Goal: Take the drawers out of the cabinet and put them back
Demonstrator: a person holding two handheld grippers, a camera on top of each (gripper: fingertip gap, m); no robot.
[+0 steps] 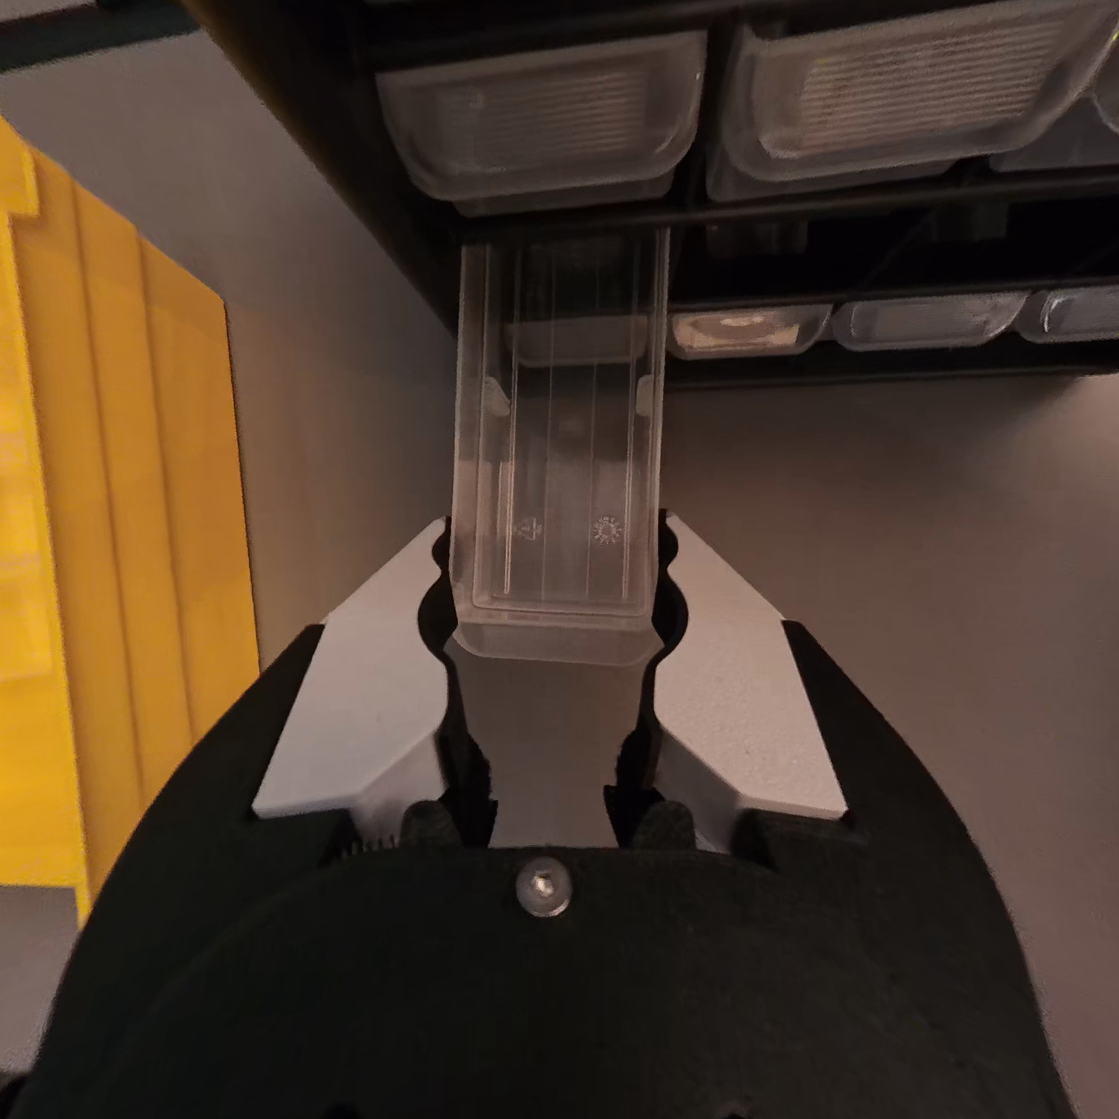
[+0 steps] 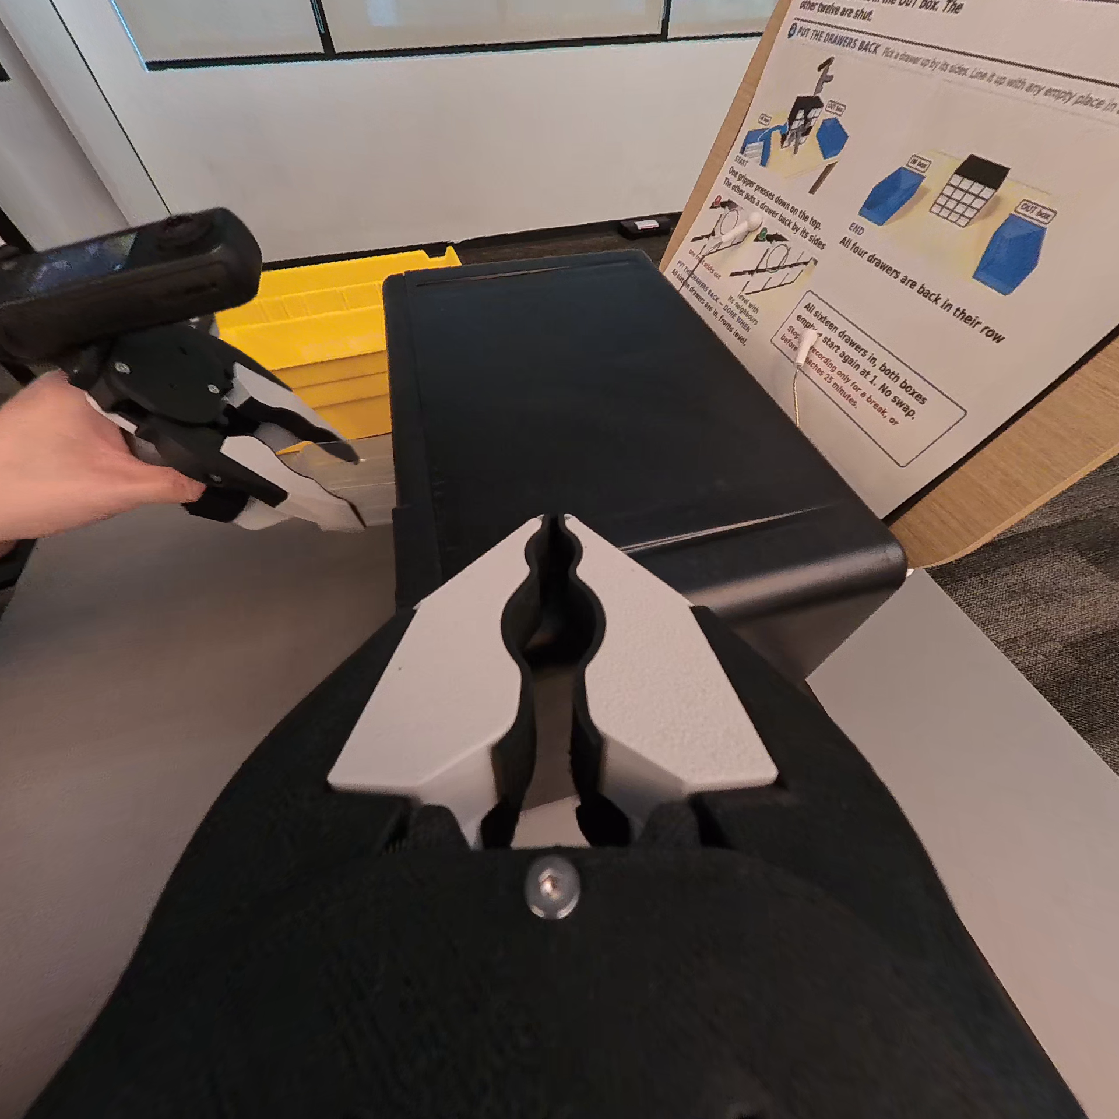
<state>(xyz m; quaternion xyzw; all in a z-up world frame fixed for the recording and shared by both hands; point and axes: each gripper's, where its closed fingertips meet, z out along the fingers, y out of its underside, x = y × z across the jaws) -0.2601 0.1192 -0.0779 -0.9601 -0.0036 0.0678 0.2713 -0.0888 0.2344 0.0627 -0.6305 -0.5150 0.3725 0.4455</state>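
My left hand-held gripper (image 1: 552,596) clamps drawer (image 1: 560,436) sides, half in cabinet (image 2: 581,412) slot at 12 o'clock; right hand-held gripper (image 2: 556,527) clenched empty on top. Risk: skewed drawer jams rails.

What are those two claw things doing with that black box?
A person is working two grippers. The left gripper pinches a clear drawer by its sides; the drawer's far end sits in a slot of the black cabinet, most of it sticking out. The right gripper is shut and empty, at the cabinet's top front edge. A yellow bin sits beside the cabinet.
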